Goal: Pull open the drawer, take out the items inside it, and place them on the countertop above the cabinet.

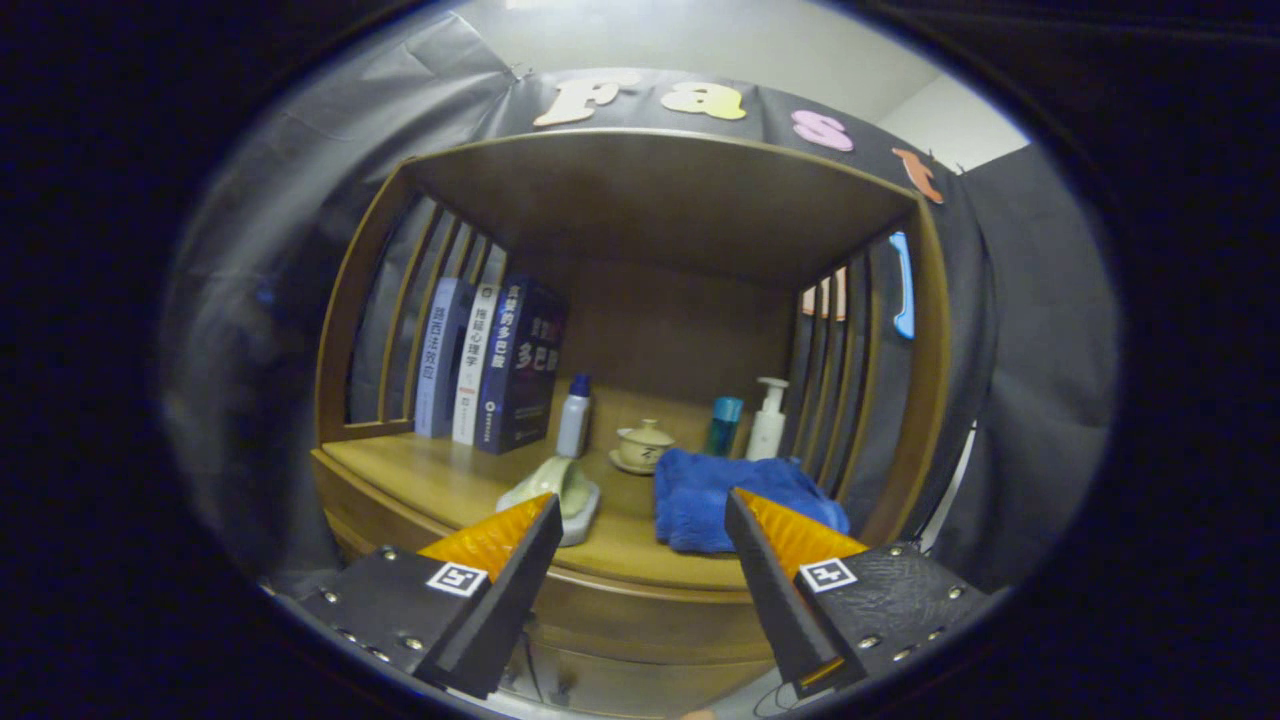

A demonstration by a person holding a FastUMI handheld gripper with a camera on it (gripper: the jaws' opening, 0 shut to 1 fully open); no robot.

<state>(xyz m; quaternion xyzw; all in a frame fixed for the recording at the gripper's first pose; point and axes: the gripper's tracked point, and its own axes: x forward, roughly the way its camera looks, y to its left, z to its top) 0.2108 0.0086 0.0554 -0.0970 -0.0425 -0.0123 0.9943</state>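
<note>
Your tongs (640,510) are spread wide with nothing between them, raised in front of the wooden cabinet (640,620). On the worktop (450,480) just beyond the fingers lie a blue towel (700,495) and a pale green dish (560,490), with a small lidded cup (643,445), bottles and books behind. You can see the drawer (620,680) front below the fingers.
</note>
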